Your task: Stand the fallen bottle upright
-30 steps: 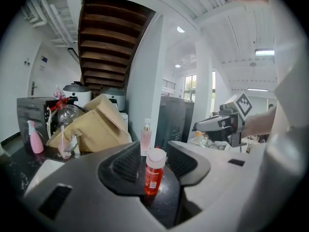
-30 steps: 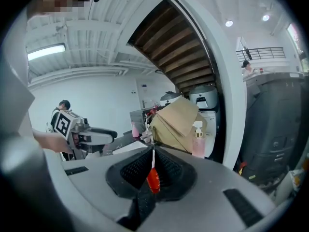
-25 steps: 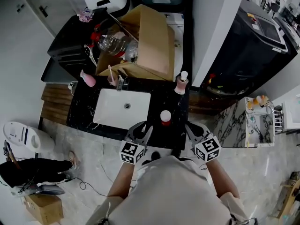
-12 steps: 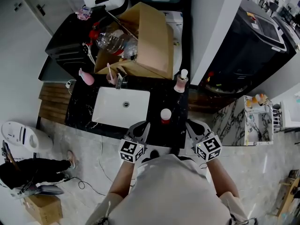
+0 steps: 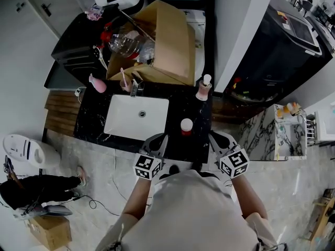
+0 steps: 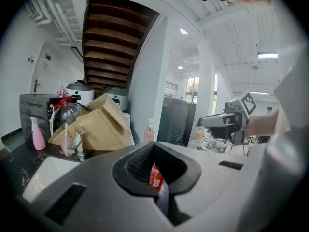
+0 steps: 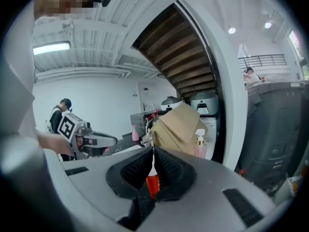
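A red bottle with a white cap (image 5: 186, 126) stands upright on the black marble counter (image 5: 94, 120), near its front edge. My left gripper (image 5: 160, 141) hovers just left of the bottle and short of it, shut with nothing between its jaws. My right gripper (image 5: 214, 139) is on the bottle's right, apart from it, its jaws also together and empty. In the left gripper view the red bottle (image 6: 155, 176) shows beyond the notch of the closed jaws. It shows the same way in the right gripper view, as a red bottle (image 7: 152, 183) past the jaws.
A white sink (image 5: 137, 117) with a faucet (image 5: 135, 88) fills the counter's left half. A pink spray bottle (image 5: 97, 83), a pump bottle (image 5: 203, 89) and a tilted cardboard box (image 5: 167, 41) line the back. A black appliance (image 5: 285, 48) stands to the right.
The left gripper's jaws have closed from partly open to shut, with nothing between them. The bottle and the right gripper have stayed where they were.
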The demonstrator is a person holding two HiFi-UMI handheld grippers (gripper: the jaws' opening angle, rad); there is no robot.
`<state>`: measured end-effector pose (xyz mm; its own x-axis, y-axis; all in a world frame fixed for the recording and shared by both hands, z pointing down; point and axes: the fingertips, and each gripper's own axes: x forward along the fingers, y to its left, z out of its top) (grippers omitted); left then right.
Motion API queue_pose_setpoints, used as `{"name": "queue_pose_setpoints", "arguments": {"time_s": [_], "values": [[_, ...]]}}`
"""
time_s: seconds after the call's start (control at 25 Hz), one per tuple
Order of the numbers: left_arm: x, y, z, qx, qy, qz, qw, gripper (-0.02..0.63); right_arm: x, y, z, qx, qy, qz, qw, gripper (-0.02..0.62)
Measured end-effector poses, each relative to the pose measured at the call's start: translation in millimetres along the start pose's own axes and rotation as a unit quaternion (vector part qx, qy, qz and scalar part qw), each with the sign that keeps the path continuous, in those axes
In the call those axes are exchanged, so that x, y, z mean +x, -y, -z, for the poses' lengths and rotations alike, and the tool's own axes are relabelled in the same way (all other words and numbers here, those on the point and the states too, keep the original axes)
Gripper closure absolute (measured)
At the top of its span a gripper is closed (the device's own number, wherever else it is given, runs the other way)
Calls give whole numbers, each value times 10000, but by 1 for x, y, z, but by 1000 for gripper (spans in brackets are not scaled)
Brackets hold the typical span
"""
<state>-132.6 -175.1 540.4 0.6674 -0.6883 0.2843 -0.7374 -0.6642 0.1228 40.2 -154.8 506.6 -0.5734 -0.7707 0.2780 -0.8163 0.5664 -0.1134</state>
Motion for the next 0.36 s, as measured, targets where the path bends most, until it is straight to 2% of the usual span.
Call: {"name": "queue_pose_setpoints", "arguments": {"time_s": [0.36], "values": [[2, 2, 5, -27, -62, 40, 10000, 598, 0, 0, 4, 22, -14, 11, 10000, 558]]}}
